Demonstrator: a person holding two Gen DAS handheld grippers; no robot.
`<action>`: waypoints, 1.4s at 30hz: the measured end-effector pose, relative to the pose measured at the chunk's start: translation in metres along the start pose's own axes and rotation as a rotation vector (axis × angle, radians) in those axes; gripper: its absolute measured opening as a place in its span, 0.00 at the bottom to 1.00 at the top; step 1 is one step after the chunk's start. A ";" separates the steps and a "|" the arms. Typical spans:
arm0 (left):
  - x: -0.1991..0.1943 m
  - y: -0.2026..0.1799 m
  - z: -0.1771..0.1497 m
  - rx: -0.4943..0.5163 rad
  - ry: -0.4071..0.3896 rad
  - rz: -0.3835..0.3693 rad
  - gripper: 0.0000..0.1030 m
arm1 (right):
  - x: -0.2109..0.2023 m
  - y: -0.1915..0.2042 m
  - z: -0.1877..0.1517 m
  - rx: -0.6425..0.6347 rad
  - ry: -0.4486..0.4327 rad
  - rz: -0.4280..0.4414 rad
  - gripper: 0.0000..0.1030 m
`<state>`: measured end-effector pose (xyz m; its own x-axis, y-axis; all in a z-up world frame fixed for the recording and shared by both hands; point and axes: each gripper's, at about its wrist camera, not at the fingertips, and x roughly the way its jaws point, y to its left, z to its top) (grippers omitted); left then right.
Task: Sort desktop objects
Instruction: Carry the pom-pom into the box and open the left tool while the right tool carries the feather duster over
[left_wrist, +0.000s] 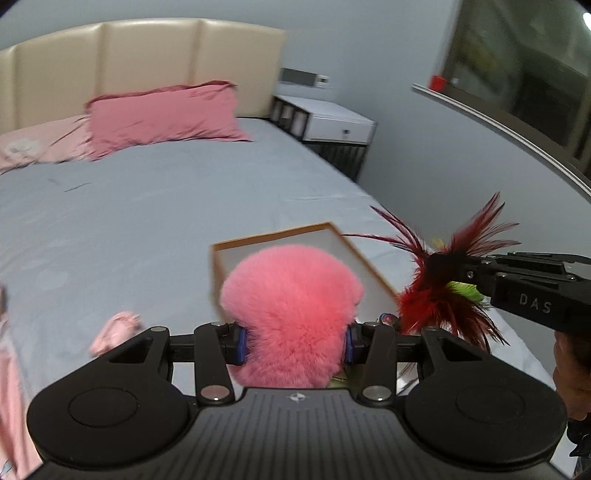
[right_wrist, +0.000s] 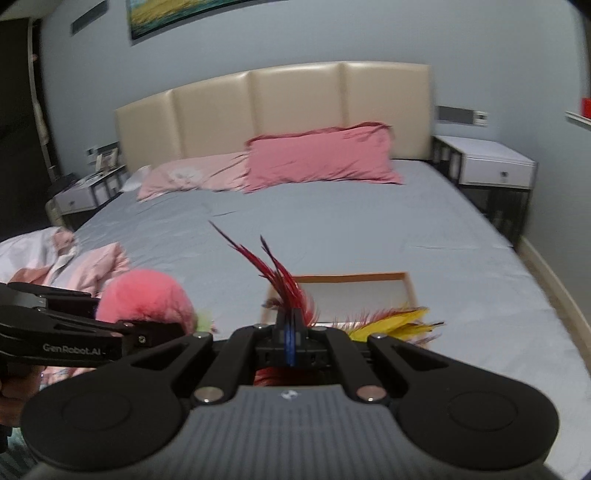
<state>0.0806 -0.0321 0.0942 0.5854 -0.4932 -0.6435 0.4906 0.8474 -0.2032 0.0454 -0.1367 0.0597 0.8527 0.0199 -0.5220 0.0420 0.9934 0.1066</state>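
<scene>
Risk: feather toy (right_wrist: 291, 291), pinched in the closed right gripper (right_wrist: 291, 332), may slip; left gripper (left_wrist: 293, 341), clamped on pink pompom (left_wrist: 291, 314), could miss the wooden-rimmed tray (left_wrist: 354, 251) near the bed's (left_wrist: 147, 206) foot edge.

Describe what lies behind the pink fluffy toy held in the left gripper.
Behind the pink fluffy toy sits a wood-rimmed tray on the grey bed. Only its white inner walls show; the toy covers its floor, so any contents stay hidden.

Near corner of white tray (left_wrist: 354, 258) hidden behind pink fluffy toy (left_wrist: 291, 314), feather toy (right_wrist: 284, 280) base buried between shut jaws, pink clothes (left_wrist: 11, 369) cut off at bed's left edge
</scene>
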 end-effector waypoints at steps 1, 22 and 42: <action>0.006 -0.006 0.002 0.008 0.003 -0.017 0.49 | -0.004 -0.008 -0.001 0.005 -0.004 -0.018 0.00; 0.179 -0.071 -0.018 0.034 0.312 -0.219 0.49 | 0.015 -0.112 -0.036 0.179 0.040 -0.081 0.00; 0.243 -0.067 -0.053 0.109 0.442 -0.238 0.57 | 0.032 -0.115 -0.042 0.190 0.066 -0.076 0.00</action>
<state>0.1556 -0.1983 -0.0877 0.1314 -0.5198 -0.8441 0.6552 0.6846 -0.3195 0.0462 -0.2454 -0.0051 0.8079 -0.0406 -0.5879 0.2074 0.9534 0.2191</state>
